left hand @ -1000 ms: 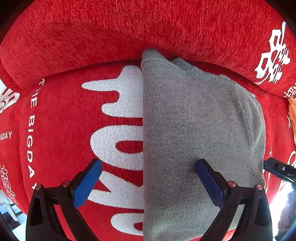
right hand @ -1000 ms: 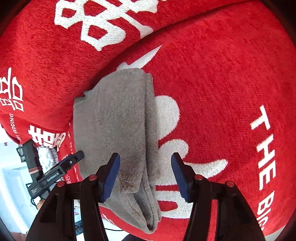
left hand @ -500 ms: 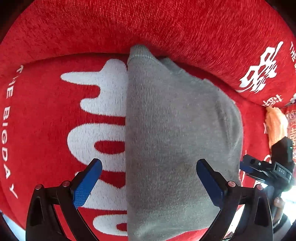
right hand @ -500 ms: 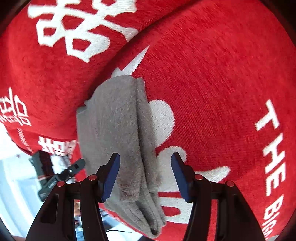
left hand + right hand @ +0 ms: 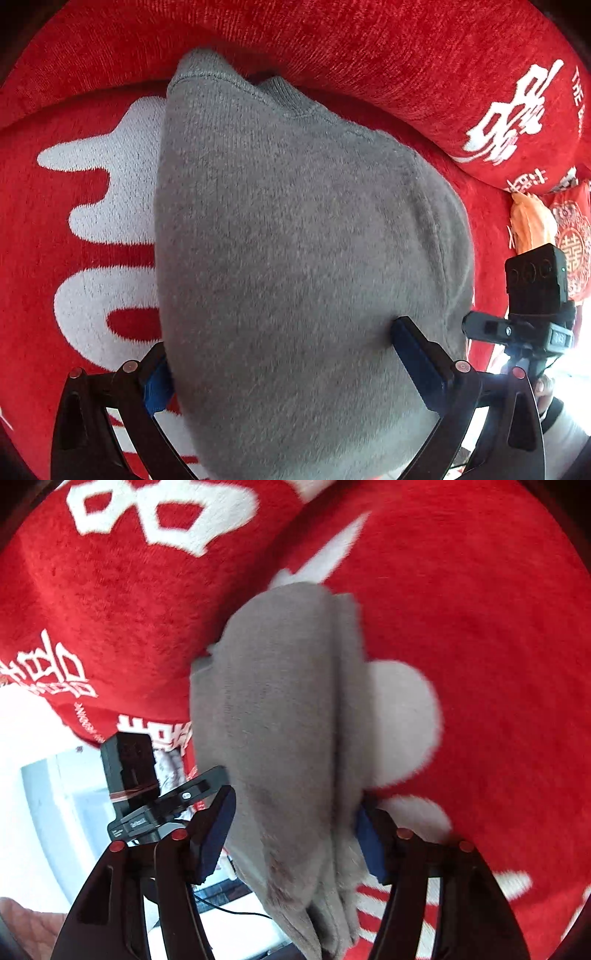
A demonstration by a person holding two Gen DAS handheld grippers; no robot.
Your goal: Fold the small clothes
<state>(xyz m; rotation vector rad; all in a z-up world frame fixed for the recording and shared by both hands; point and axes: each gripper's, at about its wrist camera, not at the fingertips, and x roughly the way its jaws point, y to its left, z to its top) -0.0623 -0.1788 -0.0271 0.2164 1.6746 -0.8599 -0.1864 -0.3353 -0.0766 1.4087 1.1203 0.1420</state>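
Note:
A folded grey sweater (image 5: 288,258) lies on a red sofa seat (image 5: 74,221) with white lettering. In the left wrist view my left gripper (image 5: 284,362) is open, its blue pads on either side of the sweater's near end, the cloth between them. In the right wrist view the same sweater (image 5: 280,716) shows as a thick layered stack. My right gripper (image 5: 295,830) is open around its near edge, one blue pad on each side. The left gripper (image 5: 147,794) shows at the left there, and the right gripper (image 5: 532,314) at the right of the left view.
The red sofa backrest (image 5: 332,48) rises just behind the sweater. An orange cloth (image 5: 532,221) lies at the far right by a patterned red cushion (image 5: 572,236). The seat's front edge and a bright floor (image 5: 44,775) are at the left of the right view.
Both grippers have moved forward onto the sweater, so the cloth now sits between the pads of each. The jaws stay open.

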